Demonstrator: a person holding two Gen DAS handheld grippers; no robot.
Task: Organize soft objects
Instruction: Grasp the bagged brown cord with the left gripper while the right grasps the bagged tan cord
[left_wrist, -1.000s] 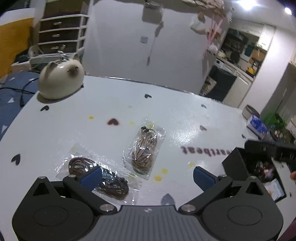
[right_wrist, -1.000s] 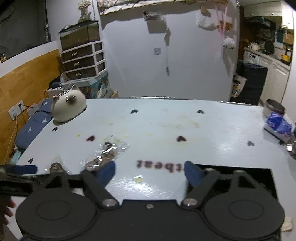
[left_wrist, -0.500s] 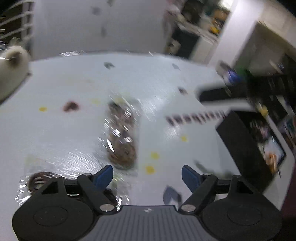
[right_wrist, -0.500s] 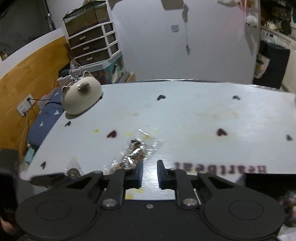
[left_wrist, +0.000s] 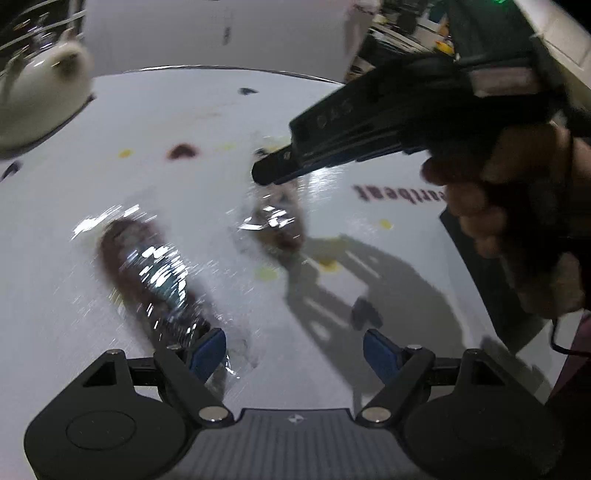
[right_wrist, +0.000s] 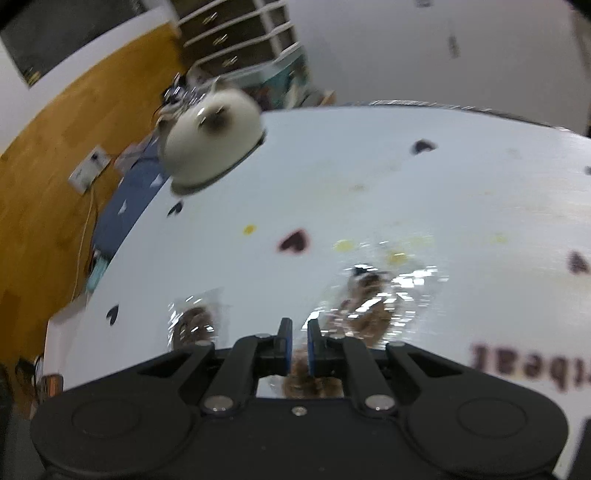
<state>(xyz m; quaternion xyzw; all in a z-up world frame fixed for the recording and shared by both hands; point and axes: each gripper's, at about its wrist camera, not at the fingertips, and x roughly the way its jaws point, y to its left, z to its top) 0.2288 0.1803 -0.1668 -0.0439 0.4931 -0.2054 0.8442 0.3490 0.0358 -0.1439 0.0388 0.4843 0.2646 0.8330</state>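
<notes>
Both grippers are matte black plastic. The left gripper (left_wrist: 295, 350) carries blue-padded fingers (left_wrist: 207, 349) on linkages pinned with silver screws, plus a ribbed grey centre plate. The right gripper (right_wrist: 296, 345) matches it (pale digits mark its side, a green light glows above).

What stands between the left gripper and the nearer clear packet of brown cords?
Nothing visible. The left gripper is open just above the white table, its left pad at the near end of the nearer packet. The right gripper is over the farther packet, clear of that path.
</notes>
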